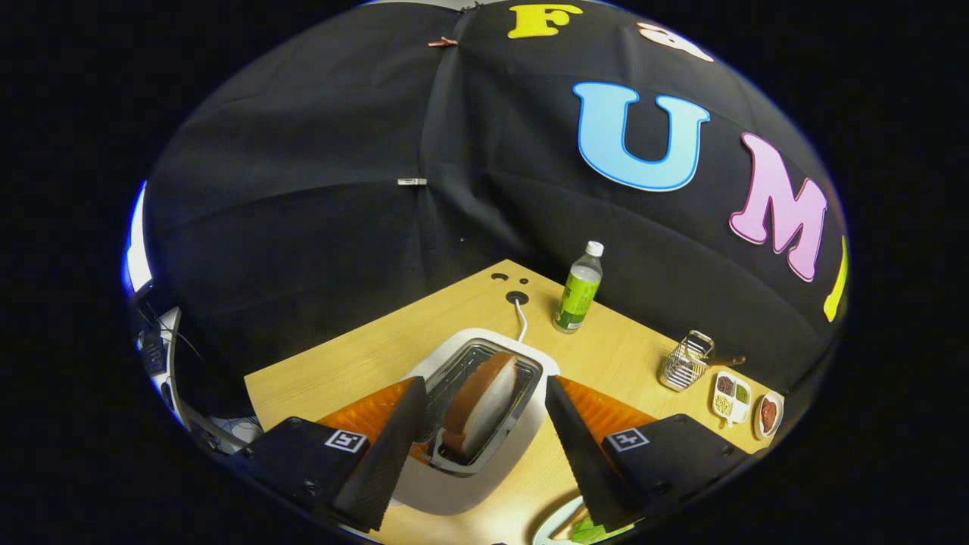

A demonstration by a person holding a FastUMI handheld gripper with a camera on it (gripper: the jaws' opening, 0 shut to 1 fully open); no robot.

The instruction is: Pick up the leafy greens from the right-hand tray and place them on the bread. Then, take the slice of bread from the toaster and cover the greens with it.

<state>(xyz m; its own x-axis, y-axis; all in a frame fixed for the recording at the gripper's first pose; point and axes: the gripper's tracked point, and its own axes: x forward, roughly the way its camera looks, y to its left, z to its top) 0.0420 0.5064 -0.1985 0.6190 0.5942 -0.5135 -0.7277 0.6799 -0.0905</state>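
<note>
greens placed, second bread slice not yet lifted.
table [621,356] holds toaster [473,424] at 12 o'clock; bread slice [481,405] stands in its slot between the spread, empty fingers of the gripper [481,446]; greens [587,530] on plate [549,530] at 5 o'clock.

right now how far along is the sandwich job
Greens step looks done: green leaves lie on bread on the plate by the right finger, though that corner is partly hidden. In hand: the open gripper straddles the toaster, fingers either side of the bread slice standing in the slot, not yet pressing it. Left: grip the slice, lift it out, cover the greens.
</note>
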